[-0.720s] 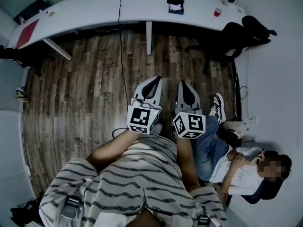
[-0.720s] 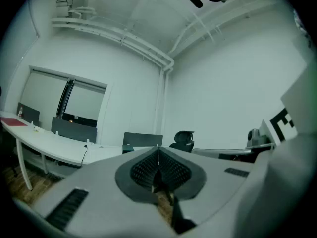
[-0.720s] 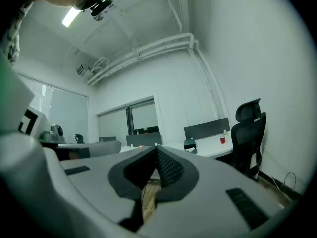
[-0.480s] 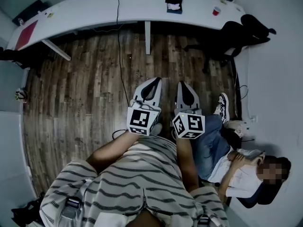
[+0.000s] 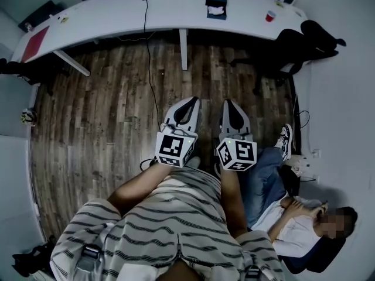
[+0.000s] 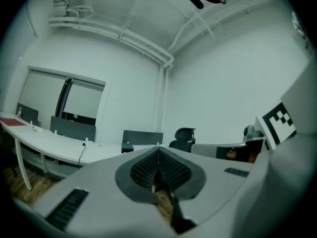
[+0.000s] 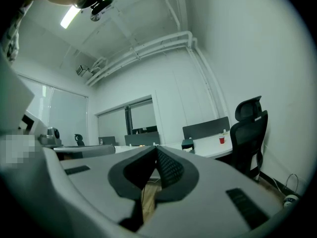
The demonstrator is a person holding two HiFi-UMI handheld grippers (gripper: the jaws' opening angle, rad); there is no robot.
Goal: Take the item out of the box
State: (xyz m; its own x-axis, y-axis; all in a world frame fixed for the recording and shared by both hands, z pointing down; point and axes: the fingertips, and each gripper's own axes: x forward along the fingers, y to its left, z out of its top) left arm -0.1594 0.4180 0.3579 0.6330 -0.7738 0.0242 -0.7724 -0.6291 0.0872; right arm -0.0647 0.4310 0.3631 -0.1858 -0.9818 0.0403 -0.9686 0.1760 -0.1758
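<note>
Box [image 5: 216,1]: dark and open-topped, it stands at 12 o'clock in the head view, on the far edge of the long white surface [image 5: 117,13], with a white item [image 5: 217,9] showing inside it. A red cup [image 5: 269,16] sits on the same surface toward 1 o'clock, well apart from the box, and a flat red sheet [image 5: 34,43] lies at the surface's 10 o'clock end. A black cable [image 5: 150,69] drops from the surface and runs across the wooden floor [image 5: 105,110] toward the person.

Both tools are held side by side over the floor at the picture's centre, pointing to 12 o'clock and well short of the surface. The left hand-held gripper [image 5: 193,100] is clenched: its own view shows the ribbed pads pressed together at the tips with nothing between them. The right hand-held gripper [image 5: 228,103] is clenched likewise, its pads meeting at the tip and holding nothing. The two do not touch, though they are near each other. Each carries a marker cube at its base, just above the striped shirt [image 5: 158,227] of the person holding them.

A black office chair [image 5: 304,40] stands at 2 o'clock beside the surface's right end. A seated person [image 5: 293,227] in jeans is at 4 o'clock, legs stretched toward the right hand-held gripper.
</note>
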